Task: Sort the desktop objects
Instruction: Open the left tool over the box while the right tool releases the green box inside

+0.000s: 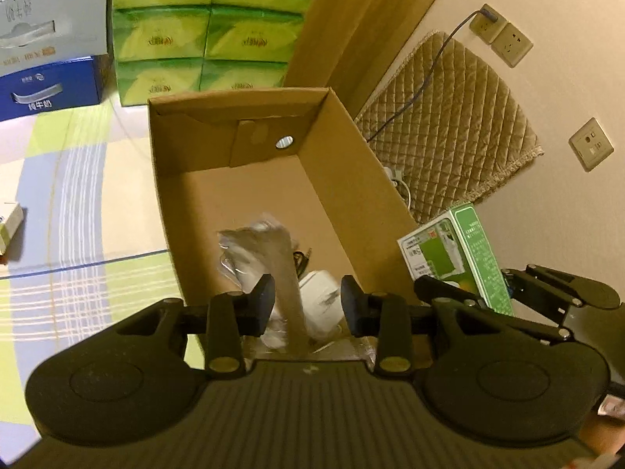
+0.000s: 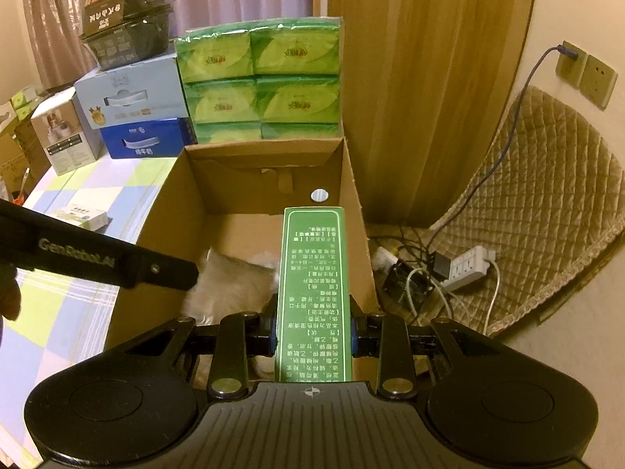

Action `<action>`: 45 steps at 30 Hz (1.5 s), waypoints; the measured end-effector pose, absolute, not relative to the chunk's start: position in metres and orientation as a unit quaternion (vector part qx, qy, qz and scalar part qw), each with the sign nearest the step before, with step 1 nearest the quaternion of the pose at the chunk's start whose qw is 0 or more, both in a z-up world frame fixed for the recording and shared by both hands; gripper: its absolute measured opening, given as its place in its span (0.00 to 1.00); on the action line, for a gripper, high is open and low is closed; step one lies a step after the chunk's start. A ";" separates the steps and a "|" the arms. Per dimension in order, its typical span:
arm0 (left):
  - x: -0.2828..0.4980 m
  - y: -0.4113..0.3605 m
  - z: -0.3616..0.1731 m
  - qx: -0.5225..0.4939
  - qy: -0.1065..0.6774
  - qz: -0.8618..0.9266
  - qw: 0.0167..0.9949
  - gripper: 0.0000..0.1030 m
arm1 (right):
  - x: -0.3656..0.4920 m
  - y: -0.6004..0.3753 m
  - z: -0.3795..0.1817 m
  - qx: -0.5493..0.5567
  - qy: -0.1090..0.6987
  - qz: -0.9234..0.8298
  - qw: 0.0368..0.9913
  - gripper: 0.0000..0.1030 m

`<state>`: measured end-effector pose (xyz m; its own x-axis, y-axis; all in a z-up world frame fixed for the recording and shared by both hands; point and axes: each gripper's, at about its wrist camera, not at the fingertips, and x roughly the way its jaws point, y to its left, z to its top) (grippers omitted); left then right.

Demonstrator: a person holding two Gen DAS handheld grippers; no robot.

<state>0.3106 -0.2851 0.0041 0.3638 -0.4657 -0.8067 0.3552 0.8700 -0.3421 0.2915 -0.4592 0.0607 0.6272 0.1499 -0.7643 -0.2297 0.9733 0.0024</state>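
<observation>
Clamping the long green printed cardboard carton [image 2: 312, 293] by its two narrow sides, the right tongs [image 2: 312, 336] are carrying it lengthwise just above the right-hand wall of the open brown corrugated cardboard box [image 2: 351, 179]. The left tongs [image 1: 306, 305] are hovering spread apart over the near end of that same box, gripping nothing.

The carton looks light and stiff, probably a medicine or toothpaste pack with thin walls that could dent under a hard squeeze. Its printed skin appears smooth and a little slippery. The present hold, near the close end across the narrow faces, seems sound, though the far end is overhanging freely and could swing.

Inside the box are lying a crinkled clear plastic bag [image 1: 250, 250], soft and shapeless, and a small white square charger block [image 1: 322, 293] with hard, rounded corners. Beyond the box are standing glossy green film-wrapped tissue packs [image 2: 258, 86] and stacked blue and pale blue milk cartons [image 2: 136, 117]. The counter [image 2: 78, 211] is wearing a checked cloth of green, blue and white. A quilted beige cushion [image 2: 547, 195] is leaning against the wall.
</observation>
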 end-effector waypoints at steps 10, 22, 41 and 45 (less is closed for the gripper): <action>0.307 -0.257 0.008 -0.047 0.492 -0.237 0.836 0.32 | 0.292 -0.459 0.052 -0.036 0.428 0.109 0.896 0.27; 0.298 -0.251 0.008 -0.031 0.495 -0.240 0.835 0.39 | 0.303 -0.458 0.052 0.005 0.425 0.114 0.898 0.28; 0.269 -0.212 0.020 -0.024 0.485 -0.228 0.844 0.59 | 0.258 -0.472 0.076 0.012 0.407 0.097 0.908 0.66; 0.256 -0.199 0.025 -0.018 0.480 -0.224 0.848 0.64 | 0.245 -0.461 0.079 0.011 0.405 0.108 0.908 0.77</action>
<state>0.2560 -0.1992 0.0253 0.4383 -0.3975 -0.8062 0.3630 0.8988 -0.2458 0.2446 -0.4610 0.0792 0.6484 0.2058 -0.7329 -0.1881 0.9762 0.1077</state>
